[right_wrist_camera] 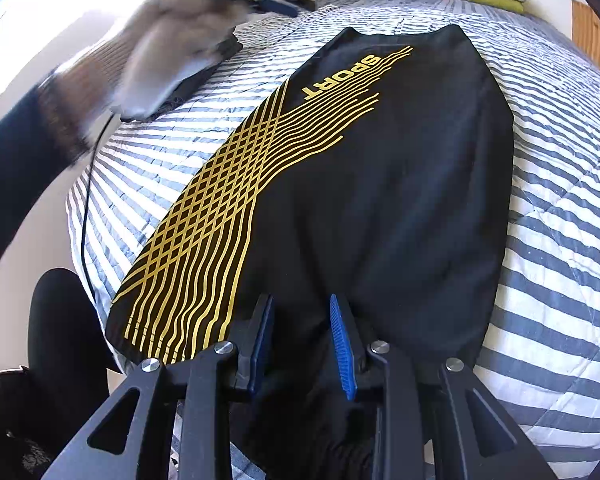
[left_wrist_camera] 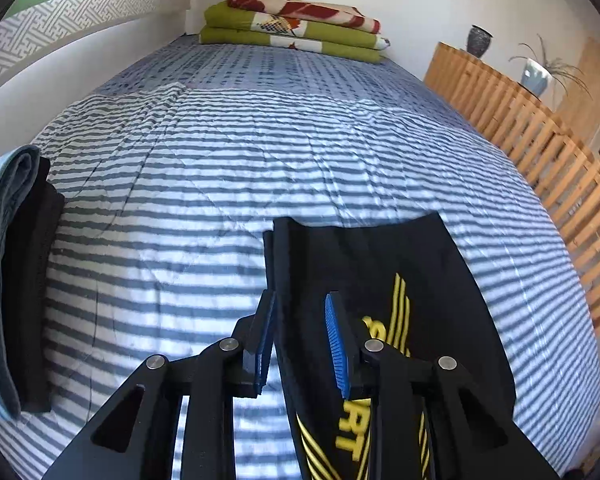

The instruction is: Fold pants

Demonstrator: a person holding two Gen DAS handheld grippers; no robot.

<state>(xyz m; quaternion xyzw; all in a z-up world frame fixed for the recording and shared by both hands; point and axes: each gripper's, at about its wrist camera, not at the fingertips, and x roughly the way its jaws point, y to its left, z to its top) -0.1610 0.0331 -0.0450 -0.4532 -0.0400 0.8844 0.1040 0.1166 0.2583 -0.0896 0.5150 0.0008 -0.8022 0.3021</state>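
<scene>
The pants (right_wrist_camera: 380, 184) lay flat on the striped bed (left_wrist_camera: 228, 168), apparently already doubled leg over leg, yellow print up. Your right tongs (right_wrist_camera: 306, 340) stood parted at the near end, cloth between the pads but not pinched. Your left tongs (left_wrist_camera: 300, 340) hung released above the far end. I judged the crosswise folds remained.

A bedroom in a home. A bed (left_wrist_camera: 260, 152) fills most of both views, spread with a blue-and-white striped quilted cover. Folded blankets (left_wrist_camera: 296, 26) in green, red and cream are stacked at its far end against a white wall. A wooden slatted frame (left_wrist_camera: 540, 136) runs along one side of the bed; beyond it stand a dark vase (left_wrist_camera: 479, 40) and a potted plant (left_wrist_camera: 540, 70).
</scene>
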